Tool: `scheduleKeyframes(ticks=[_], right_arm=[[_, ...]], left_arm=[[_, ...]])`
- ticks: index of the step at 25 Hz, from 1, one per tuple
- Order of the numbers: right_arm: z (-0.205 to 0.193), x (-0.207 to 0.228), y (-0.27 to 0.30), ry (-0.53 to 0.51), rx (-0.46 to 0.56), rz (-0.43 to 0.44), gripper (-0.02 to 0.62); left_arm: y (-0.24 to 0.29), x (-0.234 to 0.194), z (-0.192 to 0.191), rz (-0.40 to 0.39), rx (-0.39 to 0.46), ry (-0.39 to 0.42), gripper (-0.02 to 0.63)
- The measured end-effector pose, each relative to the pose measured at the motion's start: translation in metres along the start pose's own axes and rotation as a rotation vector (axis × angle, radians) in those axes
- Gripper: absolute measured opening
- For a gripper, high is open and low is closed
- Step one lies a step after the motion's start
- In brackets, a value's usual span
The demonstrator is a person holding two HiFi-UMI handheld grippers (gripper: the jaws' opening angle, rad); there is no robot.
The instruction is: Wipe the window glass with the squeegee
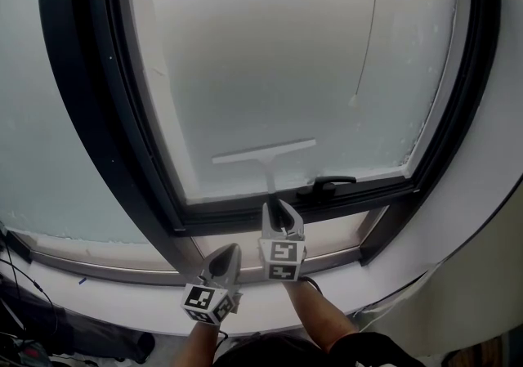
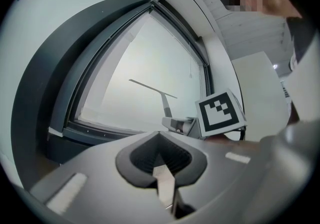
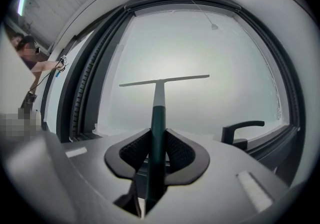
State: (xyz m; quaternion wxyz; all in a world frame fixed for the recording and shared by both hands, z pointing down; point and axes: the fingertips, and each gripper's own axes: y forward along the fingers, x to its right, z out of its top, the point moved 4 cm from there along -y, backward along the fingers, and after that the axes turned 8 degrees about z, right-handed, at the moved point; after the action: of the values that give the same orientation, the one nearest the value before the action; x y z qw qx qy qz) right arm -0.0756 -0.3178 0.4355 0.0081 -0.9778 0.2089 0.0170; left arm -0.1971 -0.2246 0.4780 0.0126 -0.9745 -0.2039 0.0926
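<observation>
Right gripper view: squeegee point(image 3: 158, 101) clamped at shaft by right hand-held gripper point(image 3: 157, 154); blade laid on glass point(image 3: 200, 43), up-left of latch point(image 3: 243, 129). Left hand-held gripper point(image 2: 160, 160) closed, empty, down-left of latch. Wiping stroke judged in hand, low on pane; next: even pressure needed, latch to be cleared.

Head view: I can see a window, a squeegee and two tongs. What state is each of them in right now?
Squeegee: gripped by its handle, blade level and apparently against the lower glass.
Right tongs: shut on the squeegee handle.
Left tongs: shut, holding nothing, below the window frame.
Window glass: hazy and white all over.
Window handle: lying level along the bottom frame.
</observation>
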Motion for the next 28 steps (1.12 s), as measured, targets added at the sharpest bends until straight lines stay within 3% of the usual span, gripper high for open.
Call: scheduleKeyframes(ticks=[6,28], right_arm=[[-0.012,-0.003,-0.002,0.025,-0.028,-0.003,0.097],[-0.044,-0.02,-0.012,0.152,-0.112,0.018,0.097]], left_arm=[[-0.003,-0.002,0.0,0.001,-0.02,0.017,0.0],[-0.017,-0.004,-0.014,0.009,-0.041,-0.036,0.0]])
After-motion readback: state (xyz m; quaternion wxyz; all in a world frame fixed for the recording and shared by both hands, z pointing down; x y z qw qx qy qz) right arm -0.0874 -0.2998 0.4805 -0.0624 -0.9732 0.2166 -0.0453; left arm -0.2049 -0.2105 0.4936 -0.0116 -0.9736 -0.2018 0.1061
